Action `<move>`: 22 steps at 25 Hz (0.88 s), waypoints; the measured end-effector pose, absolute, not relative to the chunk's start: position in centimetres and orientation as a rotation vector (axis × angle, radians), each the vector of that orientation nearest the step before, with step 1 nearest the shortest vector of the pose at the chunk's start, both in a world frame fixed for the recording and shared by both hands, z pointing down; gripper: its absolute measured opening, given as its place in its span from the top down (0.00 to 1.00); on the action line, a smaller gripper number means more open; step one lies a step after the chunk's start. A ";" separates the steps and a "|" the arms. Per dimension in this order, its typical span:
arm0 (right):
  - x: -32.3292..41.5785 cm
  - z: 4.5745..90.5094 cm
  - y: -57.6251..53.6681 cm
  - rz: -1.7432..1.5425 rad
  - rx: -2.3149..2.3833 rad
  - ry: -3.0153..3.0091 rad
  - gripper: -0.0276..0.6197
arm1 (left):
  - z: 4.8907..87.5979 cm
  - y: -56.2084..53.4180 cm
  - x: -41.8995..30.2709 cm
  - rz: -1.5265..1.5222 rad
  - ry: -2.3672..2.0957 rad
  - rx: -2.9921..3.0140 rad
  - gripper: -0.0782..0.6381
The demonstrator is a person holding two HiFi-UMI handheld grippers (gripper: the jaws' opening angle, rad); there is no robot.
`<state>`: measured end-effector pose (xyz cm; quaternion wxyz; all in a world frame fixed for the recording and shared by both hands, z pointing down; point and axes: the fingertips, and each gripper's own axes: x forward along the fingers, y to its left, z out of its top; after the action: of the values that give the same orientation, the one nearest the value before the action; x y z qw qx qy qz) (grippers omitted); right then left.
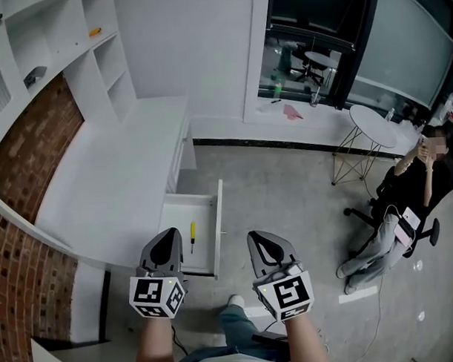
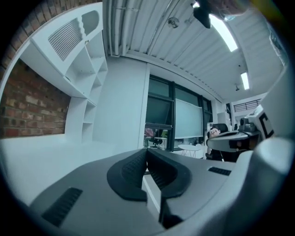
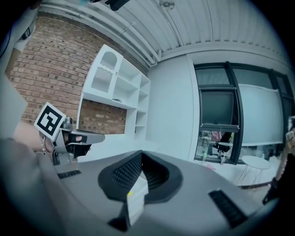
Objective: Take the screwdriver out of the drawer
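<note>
A screwdriver (image 1: pixel 192 236) with a yellow handle lies inside the open white drawer (image 1: pixel 219 227), which is pulled out from under the desk. My left gripper (image 1: pixel 171 233) hovers over the drawer's near left corner, its jaws shut and empty, the tips just left of the screwdriver. My right gripper (image 1: pixel 256 235) hangs over the floor to the right of the drawer front, jaws together with nothing held. In the left gripper view the left gripper (image 2: pixel 146 151) points level along the desk. In the right gripper view the right gripper (image 3: pixel 141 153) points level too. The screwdriver cannot be made out in either gripper view.
The white desk top (image 1: pixel 115 184) runs along the left under white shelves (image 1: pixel 96 62) and a brick wall (image 1: pixel 25 146). A person sits on an office chair (image 1: pixel 402 215) at the right, beside a small round table (image 1: pixel 373 125). Grey floor (image 1: pixel 286 189) lies beyond the drawer.
</note>
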<state>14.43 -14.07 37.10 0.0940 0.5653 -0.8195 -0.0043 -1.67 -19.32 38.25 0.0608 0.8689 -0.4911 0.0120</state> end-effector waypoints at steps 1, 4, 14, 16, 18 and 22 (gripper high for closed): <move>15.1 37.5 -15.3 0.000 1.667 -2.432 0.94 | 38.5 -20.7 -1.1 0.029 -1.491 2.611 0.87; 16.4 38.5 -18.8 0.025 1.636 -2.435 0.94 | 39.2 -24.5 0.2 0.037 -1.496 2.581 0.76; 18.4 42.9 -25.4 0.162 1.608 -2.415 0.94 | 45.2 -30.4 0.5 0.174 -1.516 2.455 0.49; 18.5 44.3 -26.1 0.217 1.627 -2.400 0.94 | 47.2 -31.0 0.4 0.221 -1.494 2.430 0.49; 18.5 45.9 -26.8 0.265 1.639 -2.380 0.94 | 49.7 -31.7 0.5 0.282 -1.456 2.404 0.49; 18.0 49.7 -27.9 0.349 1.618 -2.334 0.94 | 55.6 -32.6 0.6 0.419 -1.371 2.331 0.51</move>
<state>17.98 -27.86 49.71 0.1397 0.5600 -0.8076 0.1208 0.55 -32.64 55.59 0.2010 0.8344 -0.4907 0.1501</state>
